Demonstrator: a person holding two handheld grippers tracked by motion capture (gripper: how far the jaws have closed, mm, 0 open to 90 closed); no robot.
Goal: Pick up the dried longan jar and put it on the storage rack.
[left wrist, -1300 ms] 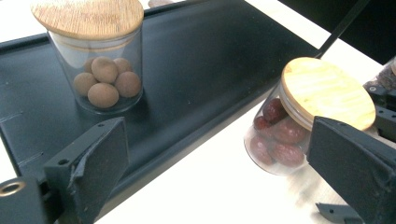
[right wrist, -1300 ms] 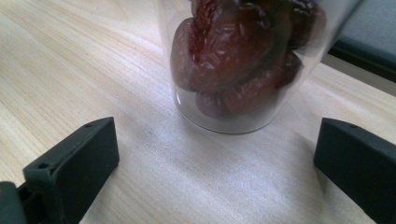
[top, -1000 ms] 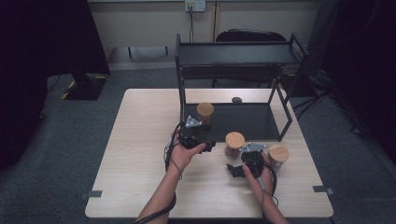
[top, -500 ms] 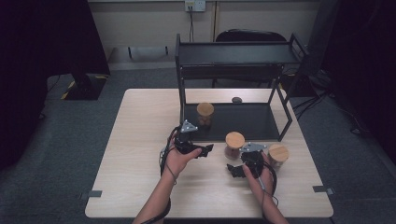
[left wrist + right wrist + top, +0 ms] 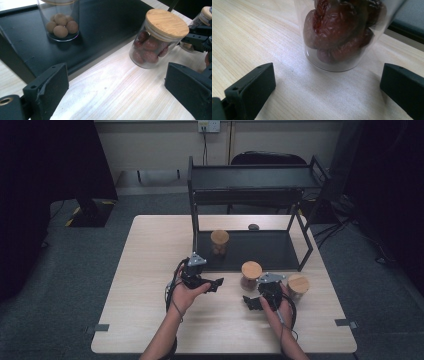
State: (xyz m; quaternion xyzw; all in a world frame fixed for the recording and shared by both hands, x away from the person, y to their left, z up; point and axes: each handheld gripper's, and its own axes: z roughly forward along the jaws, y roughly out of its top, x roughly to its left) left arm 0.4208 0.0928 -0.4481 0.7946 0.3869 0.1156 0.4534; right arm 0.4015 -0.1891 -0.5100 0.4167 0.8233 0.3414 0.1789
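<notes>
A glass jar of dark red dates (image 5: 251, 275) with a wooden lid stands on the table just in front of the black shelf rack (image 5: 250, 182). My left gripper (image 5: 216, 284) is open to its left, and the jar (image 5: 155, 42) stands ahead of the jaws, apart from them. My right gripper (image 5: 250, 302) is open on the near side of the jar. The jar's base (image 5: 342, 32) is close ahead of its empty jaws (image 5: 329, 85). A second jar with tan balls (image 5: 219, 243) (image 5: 61, 22) stands on the rack's bottom shelf.
A third lidded jar (image 5: 298, 286) stands on the table to the right of my right hand. The rack's posts and low black shelf (image 5: 105, 22) border the far side. A small dark object (image 5: 253, 226) lies behind the rack. A chair (image 5: 270, 159) stands beyond the table.
My left gripper has drawn back from the jar on the shelf toward the near side of the table and sunk slightly. The right gripper and the jars have stayed put.
</notes>
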